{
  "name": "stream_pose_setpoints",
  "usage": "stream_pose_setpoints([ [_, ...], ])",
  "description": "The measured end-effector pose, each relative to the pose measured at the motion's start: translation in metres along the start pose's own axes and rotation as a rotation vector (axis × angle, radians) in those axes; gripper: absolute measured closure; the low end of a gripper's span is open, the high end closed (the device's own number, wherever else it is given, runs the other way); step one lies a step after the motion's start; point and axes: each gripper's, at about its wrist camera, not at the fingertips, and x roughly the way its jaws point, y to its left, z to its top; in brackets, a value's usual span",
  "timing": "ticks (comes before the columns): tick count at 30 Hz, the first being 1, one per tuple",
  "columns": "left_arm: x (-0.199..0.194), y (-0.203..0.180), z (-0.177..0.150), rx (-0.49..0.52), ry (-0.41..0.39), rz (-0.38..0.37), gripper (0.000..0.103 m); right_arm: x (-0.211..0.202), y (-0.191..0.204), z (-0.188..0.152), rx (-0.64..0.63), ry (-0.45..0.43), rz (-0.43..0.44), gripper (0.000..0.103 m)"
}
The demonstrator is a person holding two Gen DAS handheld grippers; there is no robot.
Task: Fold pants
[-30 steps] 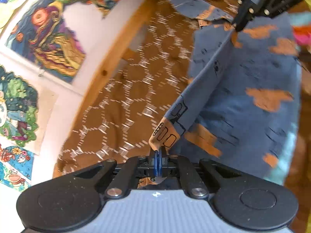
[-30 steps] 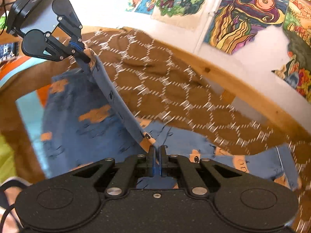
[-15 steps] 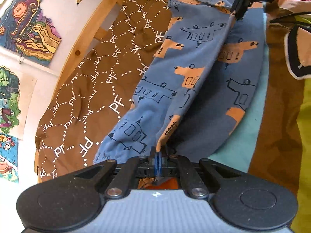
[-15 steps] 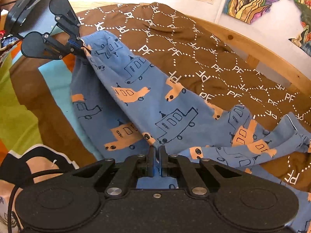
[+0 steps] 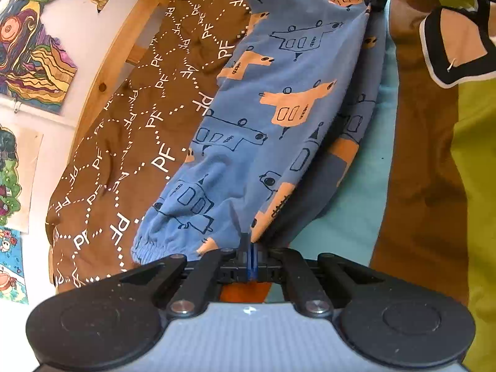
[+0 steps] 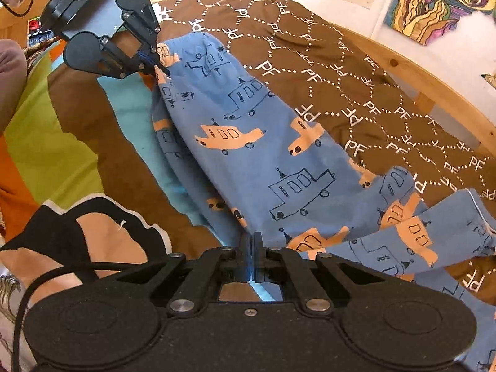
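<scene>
Blue pants point(image 5: 279, 117) now lowered flat | left hand-held gripper point(image 5: 250, 249), right hand-held gripper point(image 6: 250, 248) still pinching edge

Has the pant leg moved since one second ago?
Yes. The pant leg, held up earlier, now lies lower across the brown bedspread, both grippers still clamped on it.

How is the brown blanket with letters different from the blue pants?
The blanket is brown with white dotted shapes and "PF" letters; the pants are blue with orange and outlined cars. The blanket lies loose on the bed; the pants are pinched by the left gripper and right gripper. Both are soft, wrinkly cloth.
</scene>
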Motion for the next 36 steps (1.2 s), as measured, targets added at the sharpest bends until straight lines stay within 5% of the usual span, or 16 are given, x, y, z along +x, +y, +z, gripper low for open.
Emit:
stream_pose_setpoints([
  [11, 0.006, -0.008, 0.0, -0.028, 0.03, 0.003, 0.098, 0.001, 0.014, -0.004, -0.023, 0.032, 0.03, 0.1],
  [13, 0.003, -0.003, 0.003, -0.07, 0.035, -0.014, 0.08, -0.001, 0.009, -0.004, 0.024, 0.02, 0.042, 0.095],
  [14, 0.0, 0.001, 0.004, -0.109, 0.032, -0.029, 0.071, -0.004, 0.007, -0.004, 0.039, 0.01, 0.044, 0.082],
  [16, -0.006, 0.012, 0.008, -0.205, 0.009, -0.056, 0.031, -0.011, 0.003, -0.007, 0.066, -0.011, 0.033, 0.064],
  [25, -0.025, 0.021, 0.073, -0.689, -0.235, -0.192, 0.008, -0.046, -0.048, -0.03, 0.343, -0.072, -0.181, 0.005],
  [32, -0.004, 0.008, 0.139, -1.037, -0.435, -0.389, 0.004, -0.074, -0.101, -0.072, 0.585, -0.046, -0.366, 0.001],
  [36, 0.015, -0.005, 0.156, -1.139, -0.489, -0.5, 0.004, -0.088, -0.12, -0.104, 0.699, -0.01, -0.429, 0.001],
])
